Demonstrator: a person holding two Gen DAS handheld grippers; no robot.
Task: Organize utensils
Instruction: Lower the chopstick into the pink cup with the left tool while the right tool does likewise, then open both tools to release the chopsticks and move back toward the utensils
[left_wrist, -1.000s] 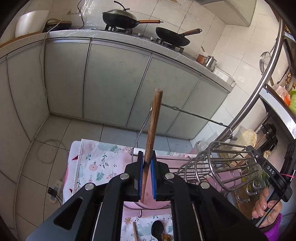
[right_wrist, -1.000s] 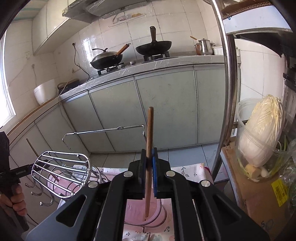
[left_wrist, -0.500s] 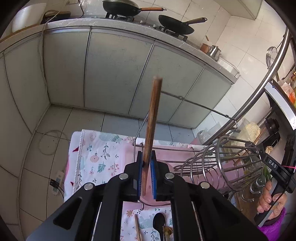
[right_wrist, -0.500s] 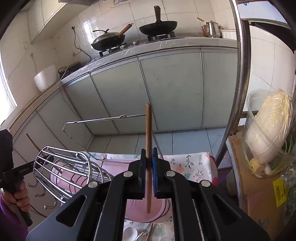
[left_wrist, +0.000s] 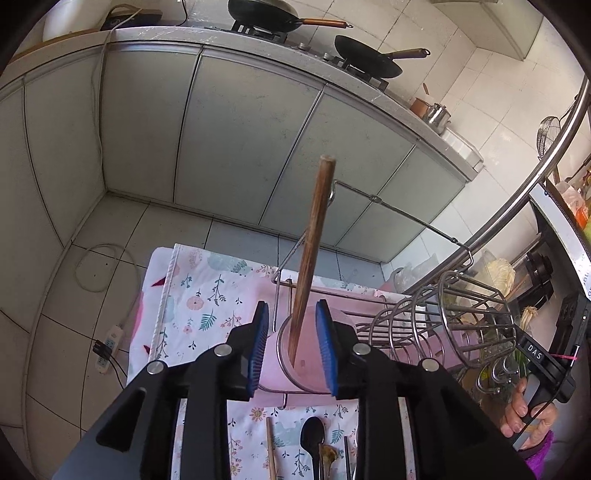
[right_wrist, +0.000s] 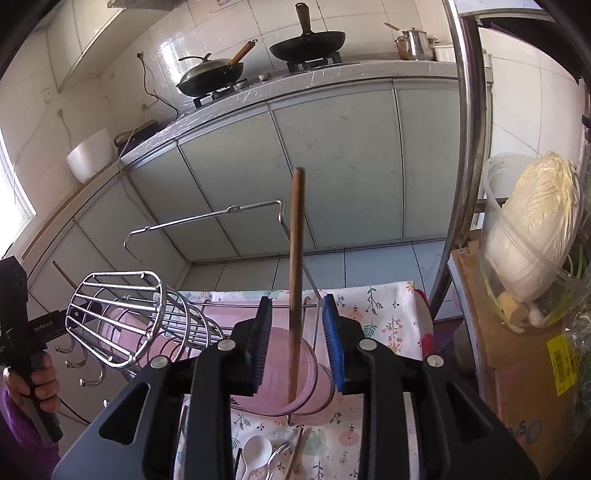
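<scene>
My left gripper (left_wrist: 291, 343) is open; a wooden chopstick (left_wrist: 312, 254) stands free between its blue pads, touching neither. My right gripper (right_wrist: 297, 345) is open too, with another wooden chopstick (right_wrist: 295, 273) upright between its pads, lower end over the pink plates. The wire utensil basket (left_wrist: 454, 314) of the dish rack lies to the right in the left wrist view and to the left in the right wrist view (right_wrist: 122, 317). More utensils lie on the floral cloth: a black spoon (left_wrist: 312, 439), a chopstick (left_wrist: 271, 448), a white spoon (right_wrist: 256, 448).
Pink plates (right_wrist: 291, 373) stand in the metal dish rack (left_wrist: 373, 199) on a table with a floral cloth (left_wrist: 195, 291). Kitchen cabinets and a stove with woks (right_wrist: 210, 75) are behind. A steel pole (right_wrist: 465, 155), a bagged cabbage (right_wrist: 532, 225) and a cardboard box stand right.
Both grippers have opened: each was shut on its chopstick earlier, and now the pads stand apart from it. Both cameras have tilted slightly downward.
</scene>
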